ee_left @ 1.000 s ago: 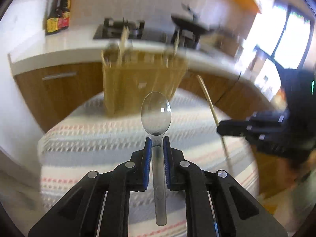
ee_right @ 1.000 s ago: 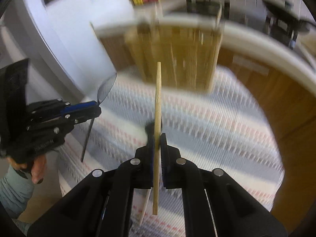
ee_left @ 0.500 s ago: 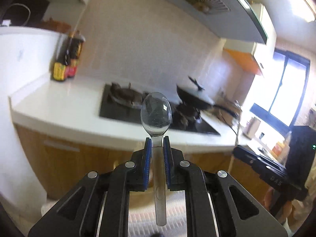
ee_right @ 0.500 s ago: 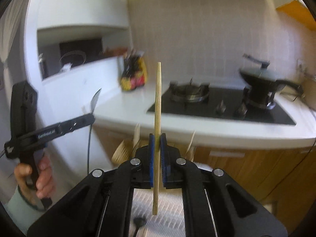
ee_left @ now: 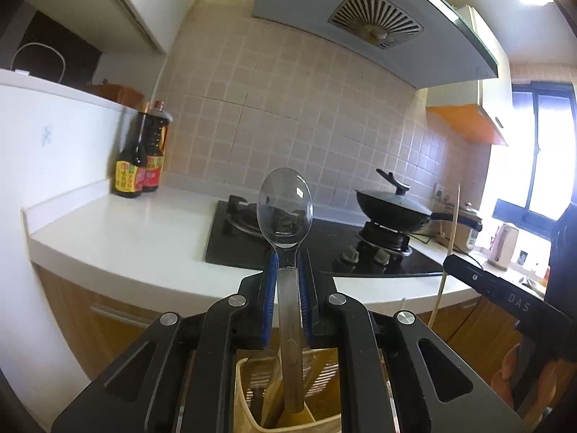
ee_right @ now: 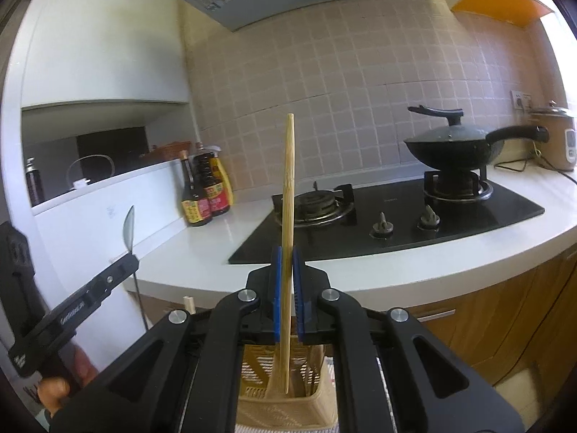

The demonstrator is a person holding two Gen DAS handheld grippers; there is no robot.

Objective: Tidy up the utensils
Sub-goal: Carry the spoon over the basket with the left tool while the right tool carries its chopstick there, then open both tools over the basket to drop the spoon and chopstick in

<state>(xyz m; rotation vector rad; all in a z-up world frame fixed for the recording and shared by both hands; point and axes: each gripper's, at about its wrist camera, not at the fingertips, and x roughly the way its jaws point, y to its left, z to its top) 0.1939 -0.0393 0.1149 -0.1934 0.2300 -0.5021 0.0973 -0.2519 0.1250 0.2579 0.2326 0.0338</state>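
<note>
Left gripper jaws clamped on clear spoon, bowl up, handle end hanging over beige utensil holder below. Right gripper jaws clamped on wooden chopstick, upright, lower tip over same slatted holder. Behind: white counter with black gas hob, lidded wok on burner, two sauce bottles at wall, range hood overhead.

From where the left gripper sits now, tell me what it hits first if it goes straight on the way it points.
The left gripper, shut on the clear spoon, points level across the kitchen. Nothing shows in its way short of the black stovetop and the tiled wall behind it, though depth is hard to judge through the fisheye.
</note>
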